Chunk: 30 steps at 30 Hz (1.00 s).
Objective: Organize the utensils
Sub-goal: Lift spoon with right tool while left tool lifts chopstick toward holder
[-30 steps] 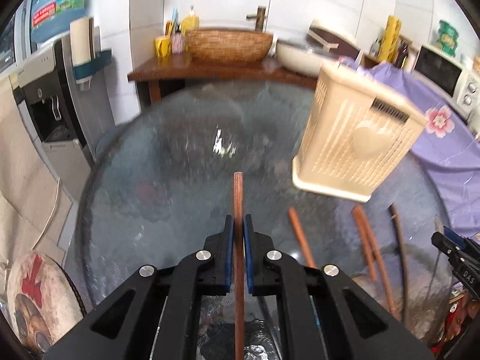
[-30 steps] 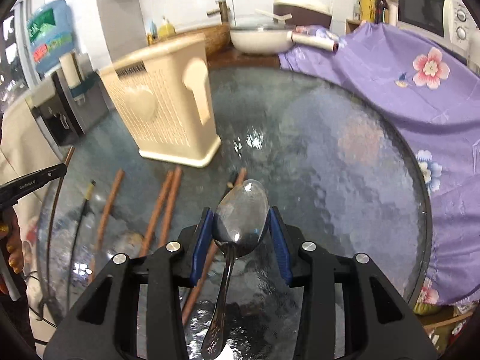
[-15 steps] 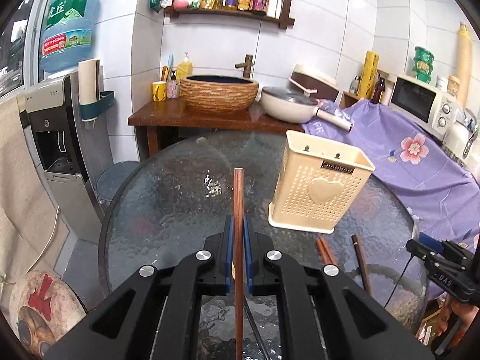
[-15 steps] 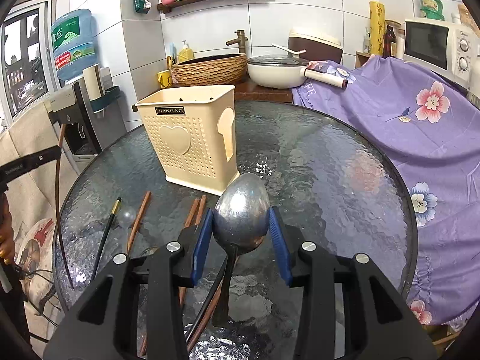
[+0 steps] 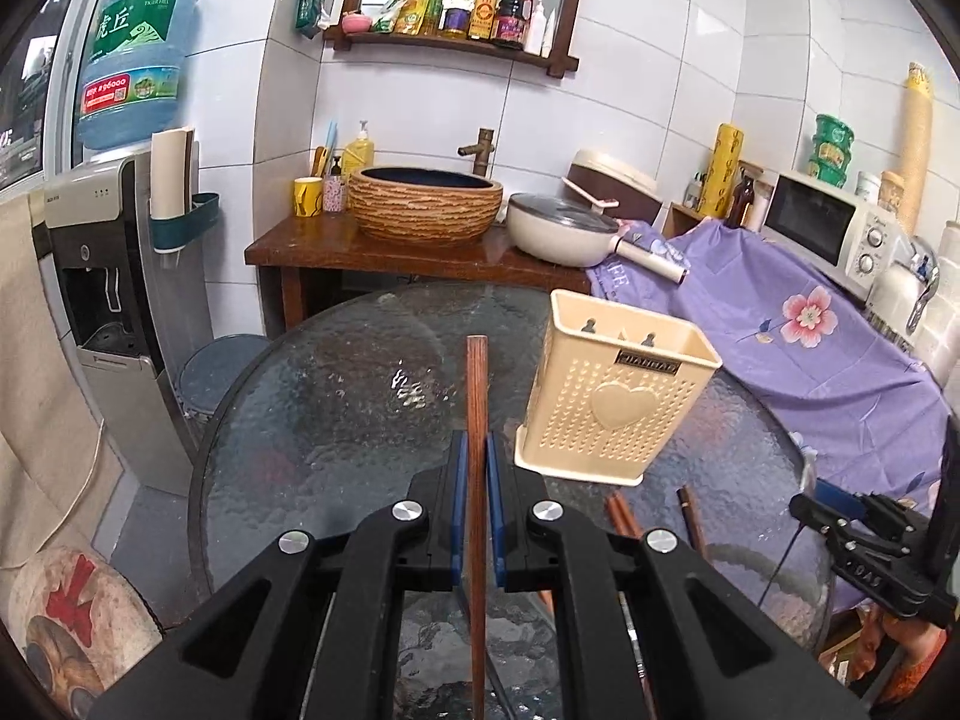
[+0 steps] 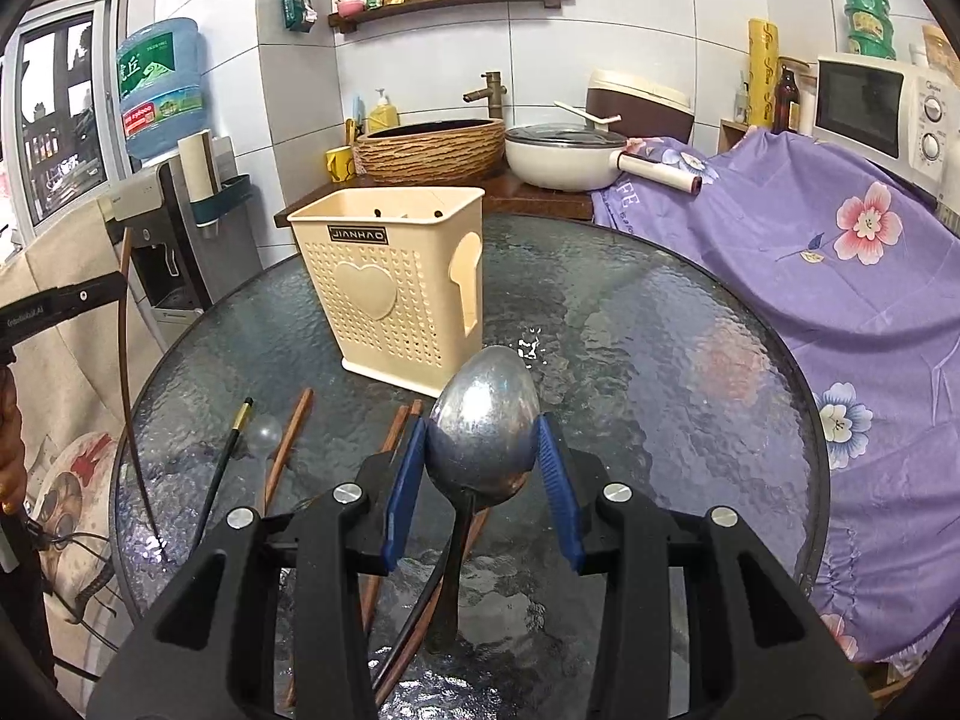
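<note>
A brown wooden chopstick (image 5: 477, 420) is being gripped between the closed jaws of the left gripper (image 5: 476, 468), its tip sticking out well ahead of them above the glass table (image 5: 336, 396). The cream utensil holder (image 5: 612, 396) is standing on the table ahead and just to the right of those jaws. A metal spoon (image 6: 485, 420) is being clamped by its bowl between the blue pads (image 6: 555, 480) of the right gripper (image 6: 483, 468), with the handle hanging down behind the jaws. Below and to the left of the right jaws, more brown chopsticks (image 6: 288, 444) and a black chopstick (image 6: 222, 468) are lying on the table, near the holder's base.
</note>
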Motion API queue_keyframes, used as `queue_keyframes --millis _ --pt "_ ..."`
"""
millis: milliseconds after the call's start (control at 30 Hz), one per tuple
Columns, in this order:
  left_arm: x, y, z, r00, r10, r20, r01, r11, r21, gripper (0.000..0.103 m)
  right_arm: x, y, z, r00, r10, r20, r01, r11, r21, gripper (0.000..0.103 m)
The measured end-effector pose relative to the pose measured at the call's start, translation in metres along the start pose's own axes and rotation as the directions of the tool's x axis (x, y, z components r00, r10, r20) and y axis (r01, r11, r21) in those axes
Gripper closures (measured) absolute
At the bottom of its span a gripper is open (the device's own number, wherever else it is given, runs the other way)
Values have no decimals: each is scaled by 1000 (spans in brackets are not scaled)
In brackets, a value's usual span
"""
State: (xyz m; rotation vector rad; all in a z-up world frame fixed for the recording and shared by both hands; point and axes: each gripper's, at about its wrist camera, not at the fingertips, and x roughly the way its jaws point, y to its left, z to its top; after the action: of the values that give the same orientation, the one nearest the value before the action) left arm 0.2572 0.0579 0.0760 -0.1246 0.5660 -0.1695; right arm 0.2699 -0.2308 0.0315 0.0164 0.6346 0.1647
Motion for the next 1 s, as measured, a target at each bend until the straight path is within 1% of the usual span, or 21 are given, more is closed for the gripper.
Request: queue_keyframes --millis 133,267,467,600,700,733,833,1000 --pt "-11 -3 13 999 -6 48 6 1000 7 96 -2 0 7 999 30 13 -30 1000 1 64" --pt "-19 -12 25 996 -18 91 16 1000 27 96 -6 3 20 997 65 50 -65 998 -2 64" --pt "-18 -32 50 990 -51 131 43 997 61 96 -11 19 49 990 83 113 -74 994 -76 64" --pt "-19 -47 78 983 -79 168 67 995 73 96 -14 29 83 979 117 166 -101 989 -104 64" --pt "-24 -60 105 971 -95 217 78 993 86 96 -16 35 114 969 130 210 -108 988 -110 64" --pt "-26 -66 117 965 -90 245 69 993 93 96 -16 37 125 964 124 233 -100 989 -112 64" --pt "-22 -78 144 954 -79 290 56 995 86 96 -14 43 164 949 100 299 -69 991 -113 64" --pt "2 -87 178 945 -54 322 38 998 56 96 6 44 202 937 41 347 -10 996 -93 64"
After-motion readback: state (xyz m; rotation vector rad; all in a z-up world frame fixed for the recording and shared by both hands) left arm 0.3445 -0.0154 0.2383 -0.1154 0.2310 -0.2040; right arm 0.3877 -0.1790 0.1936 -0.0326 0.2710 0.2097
